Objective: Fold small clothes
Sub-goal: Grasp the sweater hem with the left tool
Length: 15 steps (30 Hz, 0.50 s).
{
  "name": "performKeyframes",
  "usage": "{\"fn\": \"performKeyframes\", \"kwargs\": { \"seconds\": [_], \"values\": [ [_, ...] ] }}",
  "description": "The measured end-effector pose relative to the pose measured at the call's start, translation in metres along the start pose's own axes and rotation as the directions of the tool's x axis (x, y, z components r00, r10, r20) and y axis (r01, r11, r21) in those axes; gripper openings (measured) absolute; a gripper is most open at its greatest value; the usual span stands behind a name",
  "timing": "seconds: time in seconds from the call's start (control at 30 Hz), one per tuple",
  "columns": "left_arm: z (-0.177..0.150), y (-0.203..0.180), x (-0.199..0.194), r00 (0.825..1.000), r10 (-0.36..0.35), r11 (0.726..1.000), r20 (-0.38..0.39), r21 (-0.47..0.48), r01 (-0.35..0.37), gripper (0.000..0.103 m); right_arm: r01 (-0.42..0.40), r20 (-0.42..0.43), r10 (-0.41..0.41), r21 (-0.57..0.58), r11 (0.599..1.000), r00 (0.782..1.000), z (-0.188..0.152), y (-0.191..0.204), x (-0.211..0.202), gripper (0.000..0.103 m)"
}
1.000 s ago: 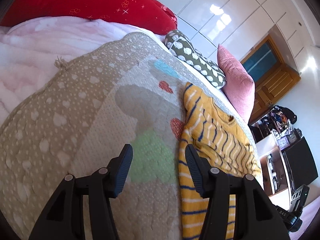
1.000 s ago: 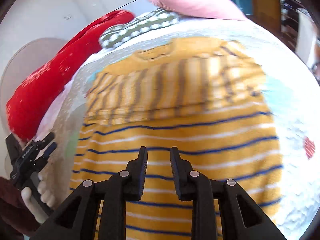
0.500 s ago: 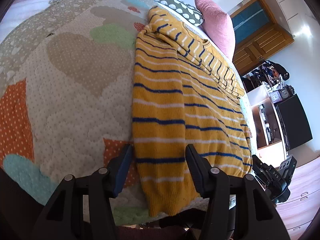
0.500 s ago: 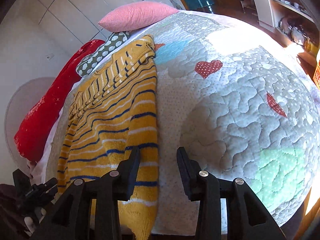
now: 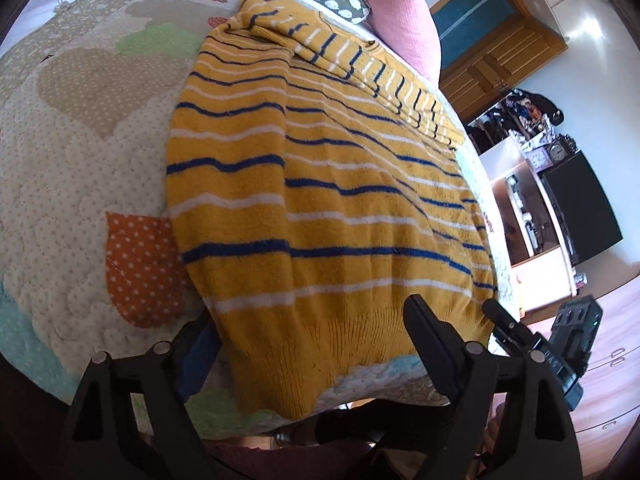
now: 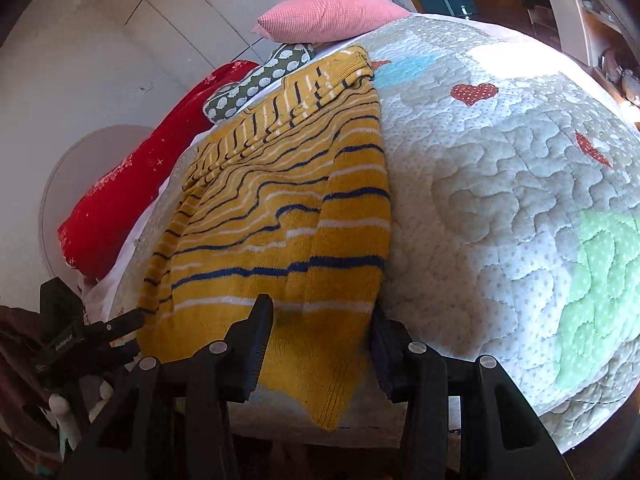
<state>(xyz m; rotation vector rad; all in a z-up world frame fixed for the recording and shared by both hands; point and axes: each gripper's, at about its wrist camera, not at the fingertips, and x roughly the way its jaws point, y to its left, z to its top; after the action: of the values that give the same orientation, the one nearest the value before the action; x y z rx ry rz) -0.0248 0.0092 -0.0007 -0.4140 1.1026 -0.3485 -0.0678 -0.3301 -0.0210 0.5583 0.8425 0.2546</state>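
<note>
A yellow sweater (image 5: 320, 184) with blue and white stripes lies flat on the quilted bed, sleeves folded across its upper part, hem hanging at the near bed edge. It also shows in the right wrist view (image 6: 280, 208). My left gripper (image 5: 308, 344) is open, its fingers straddling the hem's left corner. My right gripper (image 6: 320, 340) is open, its fingers straddling the hem's right corner. The right gripper also shows in the left wrist view (image 5: 532, 344), and the left gripper shows in the right wrist view (image 6: 80, 340).
The patchwork quilt (image 6: 500, 200) covers the bed. A pink pillow (image 6: 332, 20), a green dotted pillow (image 6: 260, 80) and a red cushion (image 6: 140, 184) lie at the head. A wooden door and shelves with a TV (image 5: 580, 208) stand beyond the bed.
Both grippers have pulled back from the sweater's upper part to its hem at the near bed edge and have opened wider. The sweater lies unmoved.
</note>
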Motion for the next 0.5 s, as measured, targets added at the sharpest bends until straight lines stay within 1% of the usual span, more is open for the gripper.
{"fn": "performKeyframes", "kwargs": {
  "seconds": [0.03, 0.07, 0.1, 0.13, 0.17, 0.2, 0.23, 0.27, 0.37, 0.5],
  "values": [
    [-0.002, -0.004, 0.005, 0.999, 0.024, 0.999, -0.025, 0.021, -0.024, 0.047, 0.0, 0.0, 0.0, -0.003, 1.0, 1.0, 0.0, 0.002, 0.002, 0.051],
    [-0.003, -0.006, 0.008, 0.998, 0.054, 0.998, -0.043, 0.033, -0.052, 0.035, -0.003, -0.002, 0.003, -0.007, 1.0, 1.0, 0.001, 0.004, 0.003, 0.051],
    [-0.002, -0.005, 0.01, 0.997, 0.065, 0.997, -0.051, 0.036, -0.063, 0.019, -0.004, -0.004, 0.004, -0.013, 1.0, 1.0, 0.002, 0.007, 0.006, 0.051],
    [0.0, -0.004, 0.009, 0.997, 0.056, 0.998, -0.058, 0.026, -0.055, 0.009, -0.001, -0.007, 0.001, -0.021, 1.0, 1.0, 0.003, 0.011, 0.008, 0.051],
    [0.003, 0.0, 0.007, 0.997, 0.042, 0.999, -0.068, 0.006, -0.041, 0.009, 0.004, -0.011, -0.005, -0.029, 1.0, 1.0, 0.004, 0.014, 0.011, 0.049],
    [0.005, 0.003, 0.003, 0.997, 0.019, 1.0, -0.074, -0.02, -0.021, 0.008, 0.008, -0.017, -0.009, -0.036, 0.999, 1.0, 0.006, 0.016, 0.015, 0.032],
    [0.006, 0.006, -0.001, 0.997, 0.004, 0.999, -0.071, -0.042, -0.007, 0.008, 0.018, -0.033, -0.019, -0.039, 0.999, 0.999, 0.008, 0.018, 0.02, 0.018],
    [0.007, 0.008, -0.006, 0.998, 0.002, 0.999, -0.064, -0.051, -0.005, 0.008, 0.017, -0.053, -0.019, -0.026, 1.0, 0.998, 0.01, 0.017, 0.023, 0.013],
    [0.004, 0.01, -0.024, 0.999, 0.008, 0.998, -0.033, -0.056, -0.01, 0.008, -0.052, -0.047, 0.054, 0.039, 0.998, 0.997, 0.014, 0.013, 0.015, 0.012],
    [-0.006, 0.011, -0.051, 1.0, -0.001, 0.999, 0.018, -0.052, 0.002, 0.008, -0.099, -0.045, 0.101, 0.05, 0.994, 0.994, 0.012, 0.013, -0.001, 0.012]
  ]
}}
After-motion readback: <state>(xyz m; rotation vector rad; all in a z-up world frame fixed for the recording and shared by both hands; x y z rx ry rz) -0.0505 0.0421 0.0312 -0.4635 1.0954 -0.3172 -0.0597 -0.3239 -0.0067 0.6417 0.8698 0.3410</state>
